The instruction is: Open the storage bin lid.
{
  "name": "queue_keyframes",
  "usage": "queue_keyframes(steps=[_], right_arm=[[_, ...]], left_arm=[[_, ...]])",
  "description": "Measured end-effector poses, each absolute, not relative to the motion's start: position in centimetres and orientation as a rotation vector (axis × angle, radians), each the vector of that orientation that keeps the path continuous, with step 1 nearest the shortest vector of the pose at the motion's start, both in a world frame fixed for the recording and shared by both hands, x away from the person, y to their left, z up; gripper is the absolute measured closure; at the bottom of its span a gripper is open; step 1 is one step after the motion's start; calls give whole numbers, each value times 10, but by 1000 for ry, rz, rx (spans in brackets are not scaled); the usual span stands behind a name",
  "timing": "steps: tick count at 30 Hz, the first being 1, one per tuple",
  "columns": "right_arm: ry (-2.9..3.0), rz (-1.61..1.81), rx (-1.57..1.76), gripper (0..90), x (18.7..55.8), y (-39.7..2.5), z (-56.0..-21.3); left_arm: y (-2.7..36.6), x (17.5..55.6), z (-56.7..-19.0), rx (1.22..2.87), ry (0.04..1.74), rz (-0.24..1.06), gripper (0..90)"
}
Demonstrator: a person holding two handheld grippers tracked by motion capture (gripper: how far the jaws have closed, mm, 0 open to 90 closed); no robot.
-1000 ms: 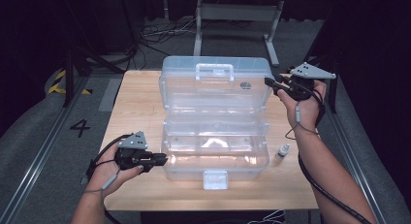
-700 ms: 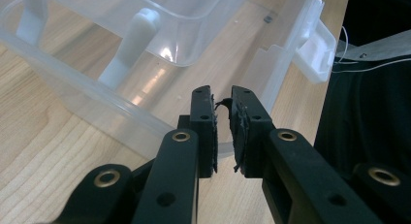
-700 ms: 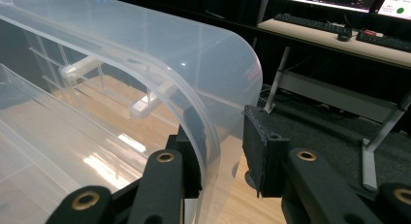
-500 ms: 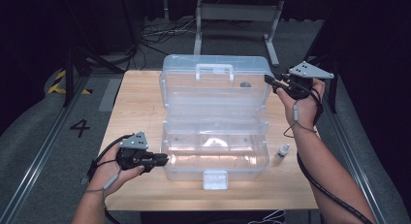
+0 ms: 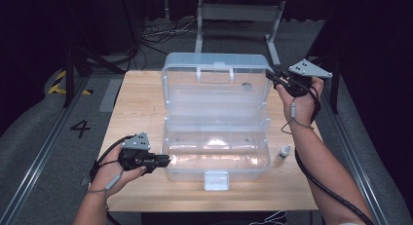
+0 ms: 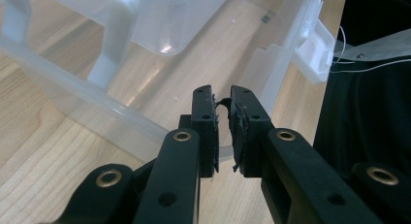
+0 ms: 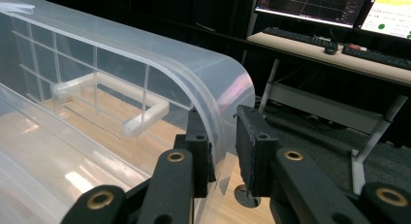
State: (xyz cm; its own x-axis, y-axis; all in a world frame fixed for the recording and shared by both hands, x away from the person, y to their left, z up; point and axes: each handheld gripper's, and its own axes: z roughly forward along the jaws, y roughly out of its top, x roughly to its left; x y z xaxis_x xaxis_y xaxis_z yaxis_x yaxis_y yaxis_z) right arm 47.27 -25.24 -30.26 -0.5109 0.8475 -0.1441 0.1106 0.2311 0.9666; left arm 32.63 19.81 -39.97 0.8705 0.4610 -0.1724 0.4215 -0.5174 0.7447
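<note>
A clear plastic box (image 5: 216, 154) lies open on the wooden table (image 5: 139, 105), its lid (image 5: 216, 86) tipped back and away from me. My left gripper (image 5: 165, 160) sits at the base's front left corner. In the left gripper view the jaws of that gripper (image 6: 222, 95) are shut on the base's clear rim (image 6: 121, 115). My right gripper (image 5: 269, 75) is at the lid's far right corner. In the right gripper view the lid's curved edge (image 7: 213, 83) runs between its jaws (image 7: 223, 115), with a gap on the right side.
A small white dropper bottle (image 5: 283, 153) lies on the table just right of the box. A white latch (image 5: 216, 179) hangs at the box's front edge. A metal stand (image 5: 238, 13) and cables lie on the floor beyond the table.
My right hand and gripper have shifted slightly up and left along the lid's corner. The left gripper and the box base have stayed put.
</note>
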Motion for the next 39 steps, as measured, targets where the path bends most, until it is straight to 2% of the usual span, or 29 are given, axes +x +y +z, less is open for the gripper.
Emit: queue_keyframes(steps=[39], right_arm=[[1789, 1299, 957, 824, 515, -244, -311]], left_arm=[[197, 330, -405, 2151, 640, 29, 811]])
